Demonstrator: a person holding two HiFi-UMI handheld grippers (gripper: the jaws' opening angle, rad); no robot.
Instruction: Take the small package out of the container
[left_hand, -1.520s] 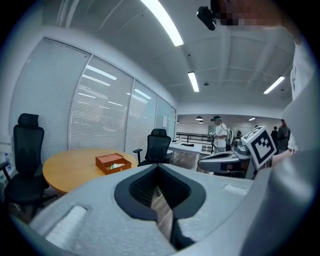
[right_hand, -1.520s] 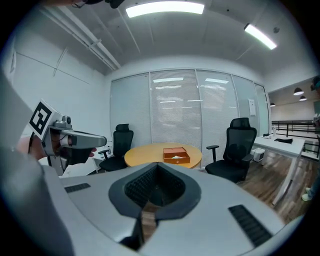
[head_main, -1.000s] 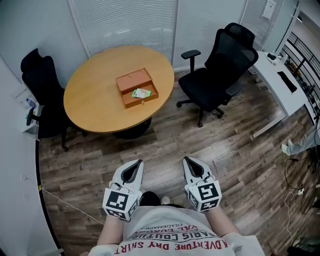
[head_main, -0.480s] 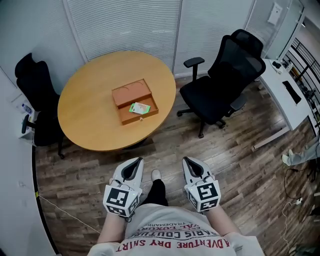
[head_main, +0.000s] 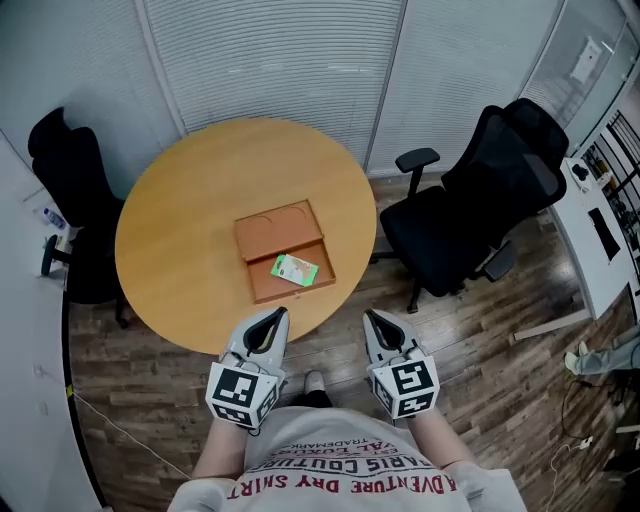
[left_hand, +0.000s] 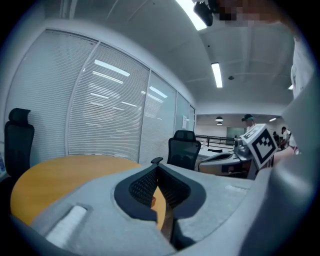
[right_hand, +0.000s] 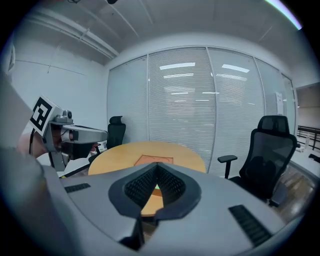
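The table (head_main: 180, 220) is the big round thing everything hinges on, and the person is standing just off its near edge, not leaning over it yet. First risk is plain reach: the stuff sits around the middle of the table, so coming in from the edge means a stretched arm and a sloppy angle.

A black chair (head_main: 490, 210) sits off the table's right side, another chair (head_main: 65, 190) off its left. Neither looks in the way, but sidestepping round the table for a better angle could clip one.

The container (head_main: 275, 228) is a flat wooden box lying open on the table, a bit toward the near edge. It looks light, so a jaw catching its wall would probably shove it across the table or tip it.

The left gripper (head_main: 270, 322) and right gripper (head_main: 375, 325) both hang just off the table's near edge, tips pinched together with nothing between them. Going in like that would just poke things, so the one that picks has to open first.

The package (head_main: 295, 268), green and white, lies flat in the container's half nearer the table's edge. Flat and thin means the jaws could skate over it, push it against the wall, or only nip a corner and drop it back on the table.
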